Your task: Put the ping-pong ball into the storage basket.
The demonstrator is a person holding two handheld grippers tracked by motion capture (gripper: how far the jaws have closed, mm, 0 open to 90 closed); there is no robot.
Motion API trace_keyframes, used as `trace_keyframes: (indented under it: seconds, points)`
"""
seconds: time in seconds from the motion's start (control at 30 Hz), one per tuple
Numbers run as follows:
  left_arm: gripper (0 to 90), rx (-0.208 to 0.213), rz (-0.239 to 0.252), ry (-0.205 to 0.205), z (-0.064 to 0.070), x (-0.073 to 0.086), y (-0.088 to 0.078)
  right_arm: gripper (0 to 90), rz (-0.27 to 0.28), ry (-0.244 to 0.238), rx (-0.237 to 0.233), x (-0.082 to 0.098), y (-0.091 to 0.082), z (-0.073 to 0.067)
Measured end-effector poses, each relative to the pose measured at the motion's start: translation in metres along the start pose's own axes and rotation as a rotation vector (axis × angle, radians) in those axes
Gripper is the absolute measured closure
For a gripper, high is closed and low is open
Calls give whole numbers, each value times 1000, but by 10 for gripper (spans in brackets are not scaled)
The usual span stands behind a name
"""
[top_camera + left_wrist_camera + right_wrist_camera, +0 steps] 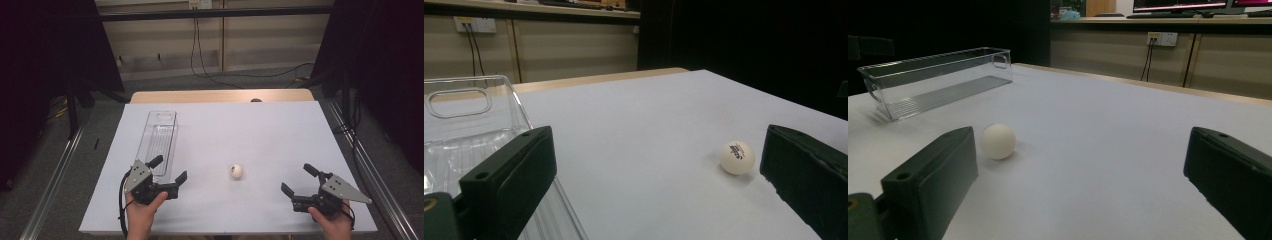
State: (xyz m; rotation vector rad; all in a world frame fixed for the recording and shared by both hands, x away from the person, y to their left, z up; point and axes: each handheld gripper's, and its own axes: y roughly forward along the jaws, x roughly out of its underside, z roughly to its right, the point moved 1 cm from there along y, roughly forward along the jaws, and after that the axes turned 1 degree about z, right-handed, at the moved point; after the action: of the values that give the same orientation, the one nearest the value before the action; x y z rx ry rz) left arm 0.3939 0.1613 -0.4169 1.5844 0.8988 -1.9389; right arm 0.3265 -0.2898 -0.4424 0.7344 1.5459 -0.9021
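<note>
Holding both tools low over the desk (260, 125), I keep each one spread wide with nothing between its jaws. My left tool (171, 170) sits right against the near end of the clear bin (161, 140), my right tool (298, 180) well off to the other side, and the white ball (236, 171) lies on the bare desk between them, somewhat nearer my left tool.

In the left gripper view the ball (737, 157) rests ahead, just beside the far-side jaw. In the right gripper view the ball (997, 141) sits forward, close to the jaw on the bin's side. I judge I hold the jaws wide and level so either tool can slide around the ball without nudging it away, since it will roll at a touch.

The ball is round, so it has no long axis; its printed mark faces my left tool. The bin (935, 80) does have one: it runs away from my left tool toward the desk's far edge, its open top upward, ready to receive the ball from above.
</note>
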Motion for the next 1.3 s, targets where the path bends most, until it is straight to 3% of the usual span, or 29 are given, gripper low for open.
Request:
trace_keyframes:
  seconds: [1.3]
  points:
    - [17,56,-41,17,23,0,29,4,9,-6,-6,-1,0,0]
